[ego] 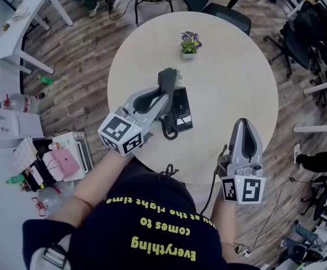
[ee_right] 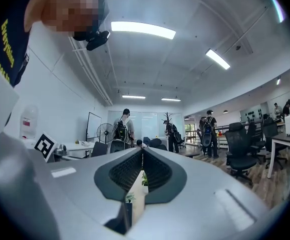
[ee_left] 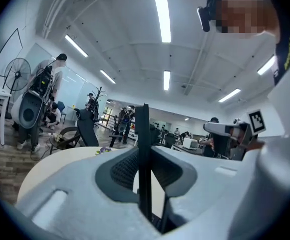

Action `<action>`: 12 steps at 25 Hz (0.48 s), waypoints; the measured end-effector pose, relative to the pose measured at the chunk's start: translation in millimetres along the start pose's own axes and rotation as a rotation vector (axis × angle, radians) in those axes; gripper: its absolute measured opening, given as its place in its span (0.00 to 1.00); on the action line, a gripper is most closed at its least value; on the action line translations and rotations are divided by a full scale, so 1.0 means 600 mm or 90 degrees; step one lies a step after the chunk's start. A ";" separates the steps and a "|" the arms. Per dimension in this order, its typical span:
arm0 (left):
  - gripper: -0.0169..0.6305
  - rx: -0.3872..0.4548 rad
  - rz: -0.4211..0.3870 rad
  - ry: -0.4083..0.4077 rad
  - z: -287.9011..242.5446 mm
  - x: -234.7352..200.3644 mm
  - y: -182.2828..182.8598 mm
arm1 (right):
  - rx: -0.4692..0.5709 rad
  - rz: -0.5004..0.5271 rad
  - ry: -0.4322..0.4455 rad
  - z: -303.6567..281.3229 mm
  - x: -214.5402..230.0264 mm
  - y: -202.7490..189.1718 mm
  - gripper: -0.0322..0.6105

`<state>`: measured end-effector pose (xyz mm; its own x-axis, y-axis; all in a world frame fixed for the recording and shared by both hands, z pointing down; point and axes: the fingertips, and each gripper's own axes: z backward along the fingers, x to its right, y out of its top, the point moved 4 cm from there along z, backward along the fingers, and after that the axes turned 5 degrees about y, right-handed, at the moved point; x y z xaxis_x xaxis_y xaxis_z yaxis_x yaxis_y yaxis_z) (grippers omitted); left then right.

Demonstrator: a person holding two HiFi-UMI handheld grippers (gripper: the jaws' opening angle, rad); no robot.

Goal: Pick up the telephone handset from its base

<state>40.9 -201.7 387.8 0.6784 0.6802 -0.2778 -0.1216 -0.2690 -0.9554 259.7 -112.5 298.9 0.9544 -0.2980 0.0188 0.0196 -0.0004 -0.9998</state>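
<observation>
A person's left gripper [ego: 162, 101] is clamped on a black telephone handset [ego: 166, 81]. The handset stands edgewise between the pads and reaches past the fingertips, lifted clear of the phone base [ego: 181, 109]. In the left gripper view the handset shows as a thin dark slab pinched upright in the middle of the jaws. The base lies on the round table [ego: 231, 77] just under and to the right of that gripper's tip. A black cord [ego: 169, 128] loops at the base's near corner, close beside the gripper's body.

Well apart to the left gripper's right, the right gripper [ego: 243, 124] hangs over the table's near edge. Its jaws are together and nothing is held between them.

Ahead of both tools, on the far part of the table, stands a small potted plant [ego: 190, 43]. Beyond the table's far rim is a black office chair [ego: 208, 1]. The gripper views show people standing farther off in the open office, and a floor fan [ee_left: 16, 75].
</observation>
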 end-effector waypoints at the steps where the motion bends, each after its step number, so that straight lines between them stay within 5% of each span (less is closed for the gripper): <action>1: 0.14 0.015 -0.007 -0.003 0.003 0.005 0.014 | 0.004 0.002 0.000 0.002 0.000 0.004 0.07; 12: 0.14 0.118 -0.067 -0.015 0.051 0.053 0.130 | 0.030 0.018 0.012 0.013 -0.011 0.040 0.07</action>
<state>31.0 -180.3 301.4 0.6771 0.7146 -0.1754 -0.1835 -0.0669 -0.9807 256.4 -103.1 274.9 0.9488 -0.3158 -0.0101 0.0070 0.0529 -0.9986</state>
